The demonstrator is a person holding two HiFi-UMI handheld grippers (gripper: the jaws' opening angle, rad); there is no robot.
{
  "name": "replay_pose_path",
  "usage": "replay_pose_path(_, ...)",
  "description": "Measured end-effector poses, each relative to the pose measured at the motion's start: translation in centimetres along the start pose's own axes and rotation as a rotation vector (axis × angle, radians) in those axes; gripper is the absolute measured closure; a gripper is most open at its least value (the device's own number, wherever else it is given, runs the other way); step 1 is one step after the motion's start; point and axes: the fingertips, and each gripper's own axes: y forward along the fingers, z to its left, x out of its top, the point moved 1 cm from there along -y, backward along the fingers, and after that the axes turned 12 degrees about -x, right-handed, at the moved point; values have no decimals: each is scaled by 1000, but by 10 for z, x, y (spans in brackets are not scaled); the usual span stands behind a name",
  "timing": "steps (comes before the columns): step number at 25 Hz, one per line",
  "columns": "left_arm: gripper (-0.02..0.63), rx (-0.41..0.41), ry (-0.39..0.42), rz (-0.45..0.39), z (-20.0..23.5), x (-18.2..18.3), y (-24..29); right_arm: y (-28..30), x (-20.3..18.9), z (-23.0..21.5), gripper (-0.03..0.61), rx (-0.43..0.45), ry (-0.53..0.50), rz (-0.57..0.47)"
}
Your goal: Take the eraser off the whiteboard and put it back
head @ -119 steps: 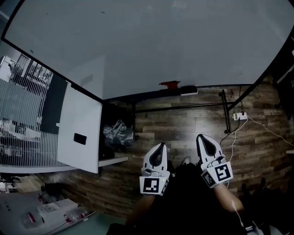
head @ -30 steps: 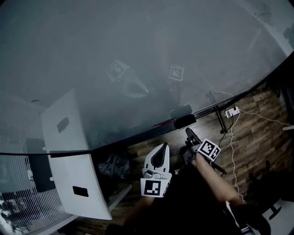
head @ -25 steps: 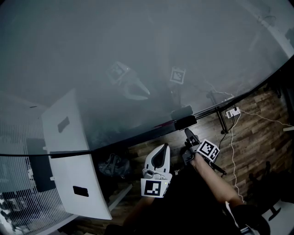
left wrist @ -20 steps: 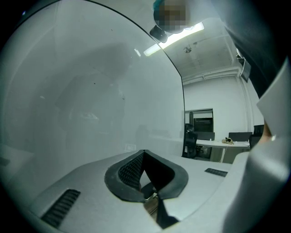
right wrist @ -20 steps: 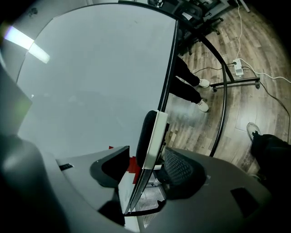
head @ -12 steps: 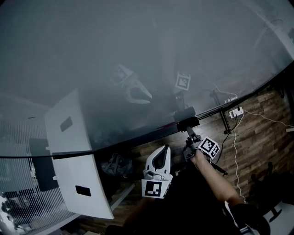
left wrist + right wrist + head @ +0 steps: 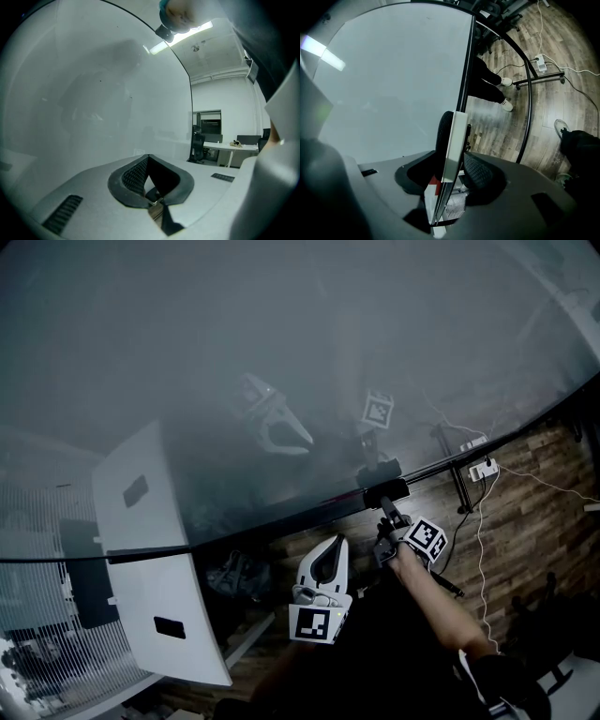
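Observation:
The eraser (image 7: 384,489) sits at the whiteboard's (image 7: 281,343) lower edge, a dark block. My right gripper (image 7: 385,512) reaches up to it from below. In the right gripper view the eraser (image 7: 454,140) stands between the jaws, black felt toward the board (image 7: 393,79), white back toward the right pad (image 7: 478,171). The jaws are closing and the pads lie against both its sides. My left gripper (image 7: 334,542) hangs lower, away from the board, shut and empty; its tips (image 7: 149,157) meet in the left gripper view.
A red marker (image 7: 434,183) lies on the ledge under the eraser. The board's black stand (image 7: 459,484) and a power strip (image 7: 482,468) with cables are on the wood floor at the right. A white panel (image 7: 150,559) stands at the left.
The view has shifted slightly and the eraser now sits a little higher in it. My right gripper stays at the eraser, just under it. The left gripper has not moved.

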Motion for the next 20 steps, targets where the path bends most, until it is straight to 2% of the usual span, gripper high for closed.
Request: replay_pose_path(20, 612, -1, -17, -7, -3, -5, -2, -9, -1, -4, 425, 19, 12, 8)
